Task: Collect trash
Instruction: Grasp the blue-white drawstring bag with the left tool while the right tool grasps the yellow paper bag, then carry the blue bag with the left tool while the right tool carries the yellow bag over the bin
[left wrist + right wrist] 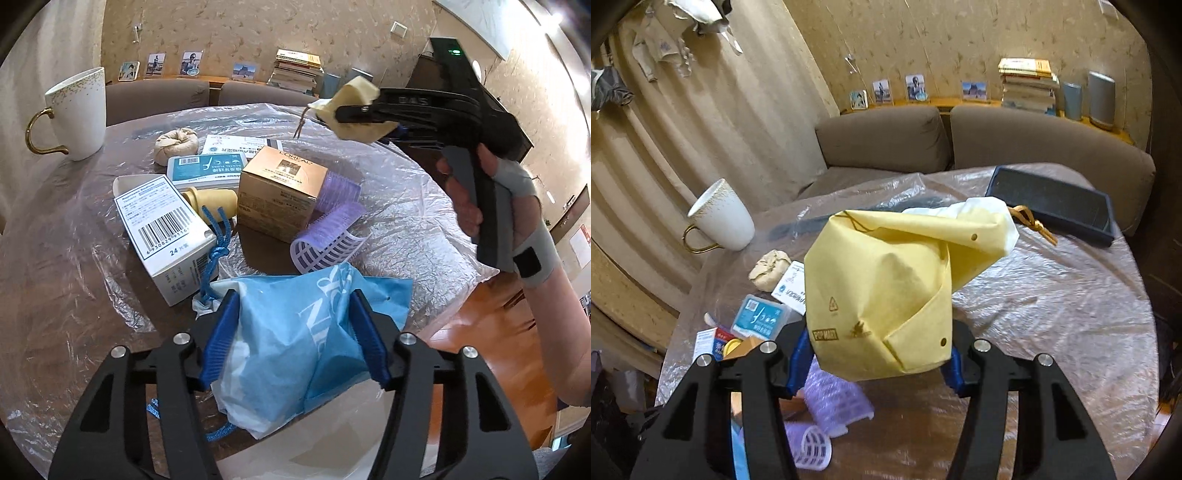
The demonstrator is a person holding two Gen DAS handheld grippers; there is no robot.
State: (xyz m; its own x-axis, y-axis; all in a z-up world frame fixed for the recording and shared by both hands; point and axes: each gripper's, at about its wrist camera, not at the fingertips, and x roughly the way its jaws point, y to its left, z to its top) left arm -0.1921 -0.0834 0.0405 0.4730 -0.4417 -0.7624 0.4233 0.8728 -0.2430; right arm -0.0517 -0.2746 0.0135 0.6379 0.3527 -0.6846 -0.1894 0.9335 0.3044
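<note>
My left gripper [293, 336] is clamping the blue bag [314, 332]; my right gripper [877, 363] is clamping the yellow bag [882, 295], lifting both clear of the desk [1052, 314] for disposal.

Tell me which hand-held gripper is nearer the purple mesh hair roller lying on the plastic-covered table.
Left. The left hand-held gripper, shut on the blue paper bag, sits just in front of the purple mesh hair roller; the right hand-held gripper holds the yellow paper bag above and beyond it.

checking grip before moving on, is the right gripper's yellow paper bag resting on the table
No, the right gripper holds the yellow paper bag lifted above the plastic-covered table.
</note>
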